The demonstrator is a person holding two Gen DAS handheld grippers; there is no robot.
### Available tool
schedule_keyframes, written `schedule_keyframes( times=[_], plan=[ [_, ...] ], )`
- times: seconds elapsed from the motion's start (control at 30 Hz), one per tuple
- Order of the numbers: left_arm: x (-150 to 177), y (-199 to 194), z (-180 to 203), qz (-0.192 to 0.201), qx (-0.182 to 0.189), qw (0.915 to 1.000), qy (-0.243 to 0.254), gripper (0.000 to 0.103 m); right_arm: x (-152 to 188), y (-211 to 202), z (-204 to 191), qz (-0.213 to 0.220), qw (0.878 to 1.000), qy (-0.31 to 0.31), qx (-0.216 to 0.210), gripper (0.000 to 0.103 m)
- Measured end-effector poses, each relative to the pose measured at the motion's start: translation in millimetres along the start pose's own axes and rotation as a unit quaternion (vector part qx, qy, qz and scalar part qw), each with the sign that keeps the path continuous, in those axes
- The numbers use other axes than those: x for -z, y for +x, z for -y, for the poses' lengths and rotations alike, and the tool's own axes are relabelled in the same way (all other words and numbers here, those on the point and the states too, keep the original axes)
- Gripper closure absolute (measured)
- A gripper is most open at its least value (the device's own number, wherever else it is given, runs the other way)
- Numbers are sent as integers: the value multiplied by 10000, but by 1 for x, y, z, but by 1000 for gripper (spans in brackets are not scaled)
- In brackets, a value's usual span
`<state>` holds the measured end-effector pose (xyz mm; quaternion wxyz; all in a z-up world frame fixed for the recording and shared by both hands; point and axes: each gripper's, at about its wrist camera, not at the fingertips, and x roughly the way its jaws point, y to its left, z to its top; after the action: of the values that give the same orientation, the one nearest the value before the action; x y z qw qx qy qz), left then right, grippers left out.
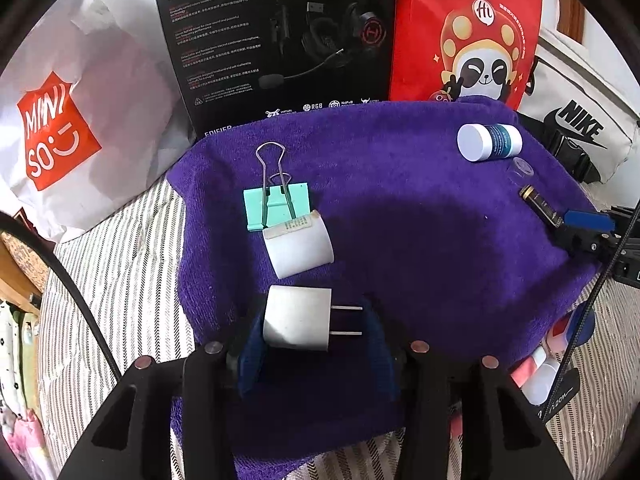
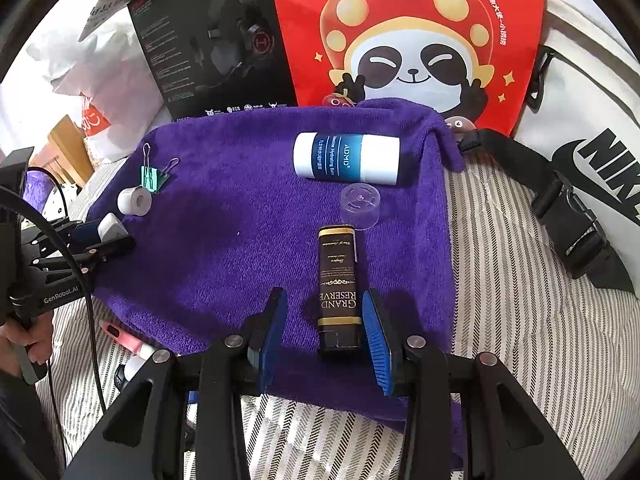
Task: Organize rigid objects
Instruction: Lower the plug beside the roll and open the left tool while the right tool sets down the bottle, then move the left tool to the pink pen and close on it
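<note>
Rigid objects lie scattered on a purple towel (image 1: 400,184) spread over a striped bedcover (image 2: 500,272). Left side of the towel: a white plug adapter (image 1: 298,318) sits between the pads of the left gripper (image 1: 316,344), resting against the left pad; the prongs point toward the right pad with a gap showing, so the jaws stand apart around it and do not clamp. Just beyond it lie a white tape roll (image 1: 300,246) and a mint binder clip (image 1: 276,204), touching. Right side: the right gripper (image 2: 324,332) straddles a black-and-gold tube (image 2: 338,292); its right pad is at the tube's edge, its left pad clear, so no firm grip shows. A clear cap (image 2: 360,208) and a blue-and-white balm stick (image 2: 346,158) lie beyond. Judged step: placing or taking items in rows. The next move likely calls for closing squarely or withdrawing straight back without nudging neighbours.
</note>
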<state>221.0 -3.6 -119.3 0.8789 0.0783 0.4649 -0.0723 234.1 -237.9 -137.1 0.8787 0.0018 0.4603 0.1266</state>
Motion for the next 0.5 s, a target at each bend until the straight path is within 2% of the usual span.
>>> schedule_keyframes(
  times=[0.1, 0.3, 0.5],
  plan=[
    [0, -1, 0, -12, 37, 10000, -5, 54, 0, 0, 0, -9, 10000, 7, 0, 64],
    [0, -7, -2, 3, 395, 9992, -102, 37, 0, -1, 1, -25, 10000, 18, -42, 63],
    [-3, -20, -1, -6, 353, 9992, -171, 36, -1, -13, 0, 86, 9999, 26, -49, 63]
  ],
)
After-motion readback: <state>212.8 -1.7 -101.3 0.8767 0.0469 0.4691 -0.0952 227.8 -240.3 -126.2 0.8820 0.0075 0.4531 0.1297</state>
